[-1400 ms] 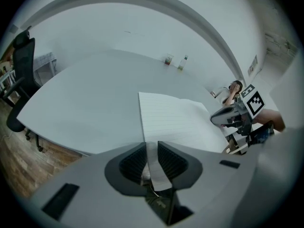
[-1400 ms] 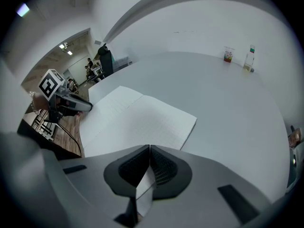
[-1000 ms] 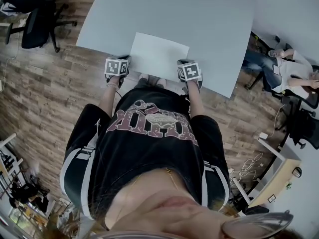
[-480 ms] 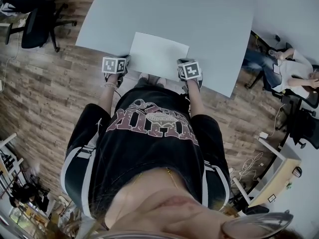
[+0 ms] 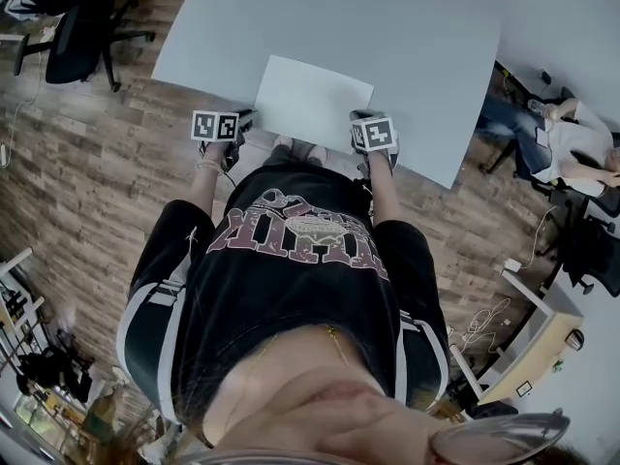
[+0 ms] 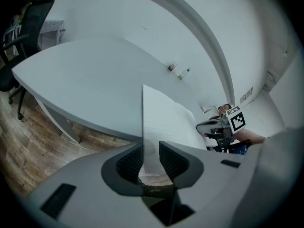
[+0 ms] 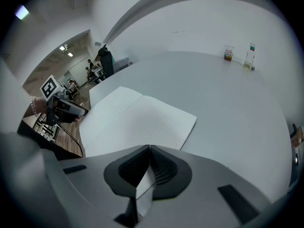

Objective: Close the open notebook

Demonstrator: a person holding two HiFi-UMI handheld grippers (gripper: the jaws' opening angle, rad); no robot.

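Notebook [image 5: 312,100] lies open, faintly ruled white pages up, at the near edge of the pale grey bench [image 5: 407,37]. Left gripper [image 6: 151,156], jaws just spread wider, has an upright page edge loose between them. Right gripper [image 7: 149,161] pinches the opposite page corner. Far off stand a small bottle [image 7: 250,56] and jar [image 7: 228,52], contents unclear.

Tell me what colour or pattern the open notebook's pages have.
White with a faint fine ruling; the notebook shows it best in the right gripper view.
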